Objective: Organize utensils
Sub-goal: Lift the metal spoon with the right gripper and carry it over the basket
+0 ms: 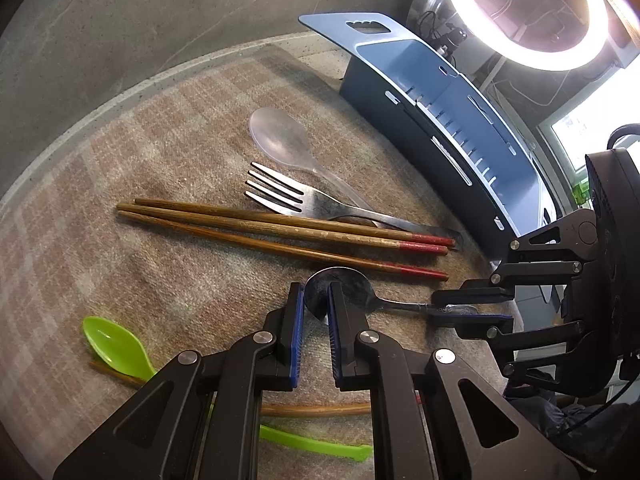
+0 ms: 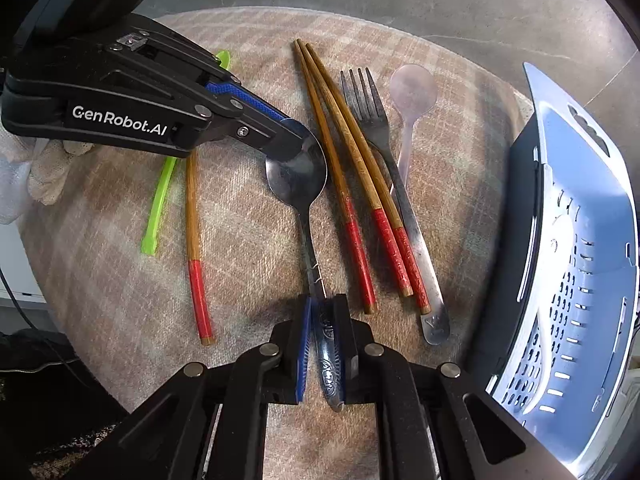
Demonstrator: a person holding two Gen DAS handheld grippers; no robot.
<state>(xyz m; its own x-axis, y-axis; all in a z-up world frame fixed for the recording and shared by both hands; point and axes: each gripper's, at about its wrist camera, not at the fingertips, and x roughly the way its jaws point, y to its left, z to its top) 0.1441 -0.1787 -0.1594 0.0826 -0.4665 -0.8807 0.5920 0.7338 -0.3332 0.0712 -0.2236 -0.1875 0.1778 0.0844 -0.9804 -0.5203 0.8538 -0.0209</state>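
Pinching one metal spoon (image 2: 298, 178), left tool (image 1: 316, 300) grips its bowl, right tool (image 2: 325, 308) its handle.

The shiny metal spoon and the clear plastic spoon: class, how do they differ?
The shiny metal spoon is dark and reflective; the clear plastic spoon is pale and see-through. The metal spoon is gripped at both ends by the left gripper and right gripper; the plastic spoon lies untouched. Both lie on the checked cloth.
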